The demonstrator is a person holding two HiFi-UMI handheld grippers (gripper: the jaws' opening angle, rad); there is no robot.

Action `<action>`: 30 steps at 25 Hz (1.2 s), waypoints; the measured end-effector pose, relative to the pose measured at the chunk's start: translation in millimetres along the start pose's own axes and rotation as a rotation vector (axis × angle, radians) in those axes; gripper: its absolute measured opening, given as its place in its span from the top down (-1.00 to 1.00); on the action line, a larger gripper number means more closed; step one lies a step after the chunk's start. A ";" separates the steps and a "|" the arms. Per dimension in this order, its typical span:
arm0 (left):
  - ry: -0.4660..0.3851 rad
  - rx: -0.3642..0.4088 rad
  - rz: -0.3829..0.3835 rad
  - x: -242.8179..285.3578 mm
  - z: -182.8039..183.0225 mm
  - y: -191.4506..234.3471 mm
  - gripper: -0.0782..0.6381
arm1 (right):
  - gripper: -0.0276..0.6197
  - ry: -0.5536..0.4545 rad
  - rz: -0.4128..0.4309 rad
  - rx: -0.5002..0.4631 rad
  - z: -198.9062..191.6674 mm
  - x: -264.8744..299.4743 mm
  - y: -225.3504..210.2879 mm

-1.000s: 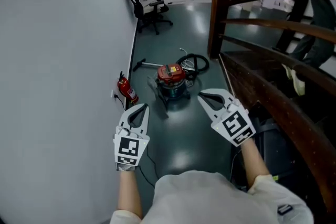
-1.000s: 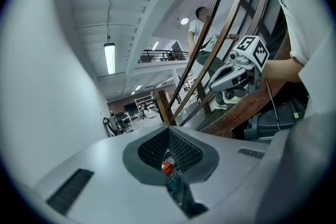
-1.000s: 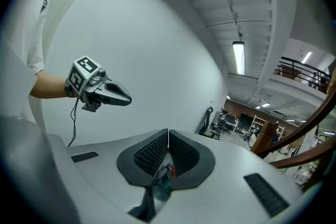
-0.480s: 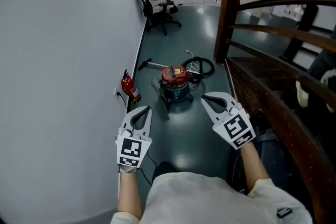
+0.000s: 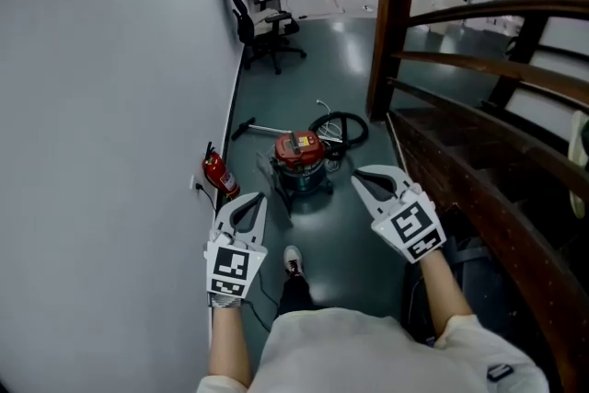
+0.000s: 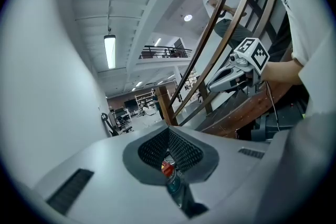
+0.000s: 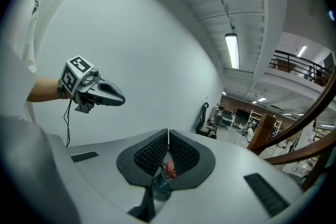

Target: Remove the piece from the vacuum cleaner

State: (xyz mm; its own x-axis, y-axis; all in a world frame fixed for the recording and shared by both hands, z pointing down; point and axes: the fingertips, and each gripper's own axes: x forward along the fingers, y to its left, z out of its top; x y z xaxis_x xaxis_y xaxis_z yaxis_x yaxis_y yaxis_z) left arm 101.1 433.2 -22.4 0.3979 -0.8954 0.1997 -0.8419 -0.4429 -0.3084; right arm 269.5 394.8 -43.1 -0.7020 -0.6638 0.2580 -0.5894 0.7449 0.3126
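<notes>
The vacuum cleaner (image 5: 299,161) has a red top on a dark teal drum and stands on the green floor ahead of me. Its black hose (image 5: 341,128) lies coiled behind it, and a metal wand (image 5: 250,125) lies to its left. My left gripper (image 5: 260,195) is shut and empty, held in the air short of the drum's left side. My right gripper (image 5: 355,179) is also shut and empty, short of its right side. In the left gripper view the vacuum (image 6: 168,168) shows small below the shut left gripper (image 6: 168,131). The right gripper view shows the same vacuum (image 7: 169,169) below the shut right gripper (image 7: 168,134).
A grey wall runs along the left, with a red fire extinguisher (image 5: 219,170) at its foot. A dark wooden stair railing (image 5: 479,60) and its post (image 5: 390,32) close off the right. An office chair (image 5: 262,23) stands farther back. My shoe (image 5: 293,260) is on the floor.
I have stepped forward, and a shoe now shows below the grippers. Both grippers moved on toward the vacuum, still shut.
</notes>
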 end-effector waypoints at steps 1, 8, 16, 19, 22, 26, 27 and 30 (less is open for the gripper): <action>0.000 -0.002 -0.002 9.0 -3.0 9.3 0.79 | 0.82 0.000 -0.005 -0.003 0.7 10.5 -5.5; -0.006 0.002 -0.027 71.4 -7.9 81.0 0.79 | 0.82 -0.018 -0.044 0.001 15.4 89.5 -50.4; 0.004 -0.008 -0.051 127.8 -16.0 151.9 0.79 | 0.82 0.008 -0.047 0.013 28.1 168.9 -82.7; 0.009 -0.019 -0.056 143.6 -20.3 167.6 0.79 | 0.82 0.023 -0.033 0.010 27.1 190.8 -88.6; 0.015 -0.028 -0.060 159.4 -26.4 180.3 0.79 | 0.82 0.037 -0.023 0.007 24.4 210.2 -95.7; 0.008 -0.049 -0.067 178.1 -32.0 196.6 0.79 | 0.82 0.045 -0.014 0.013 24.1 232.8 -104.9; -0.004 -0.052 -0.076 181.9 -31.8 199.6 0.79 | 0.82 0.047 -0.013 0.017 24.2 238.3 -107.2; -0.021 -0.049 -0.094 193.1 -33.6 207.3 0.79 | 0.82 0.060 -0.014 0.017 22.6 253.7 -114.6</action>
State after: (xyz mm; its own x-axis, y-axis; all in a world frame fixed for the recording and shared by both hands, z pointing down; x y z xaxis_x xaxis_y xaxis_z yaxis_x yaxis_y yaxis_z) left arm -8.8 170.0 -16.6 0.4832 -0.8509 0.2060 -0.8169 -0.5229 -0.2436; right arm 149.9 142.5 -34.1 -0.6686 -0.6769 0.3079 -0.6063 0.7360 0.3012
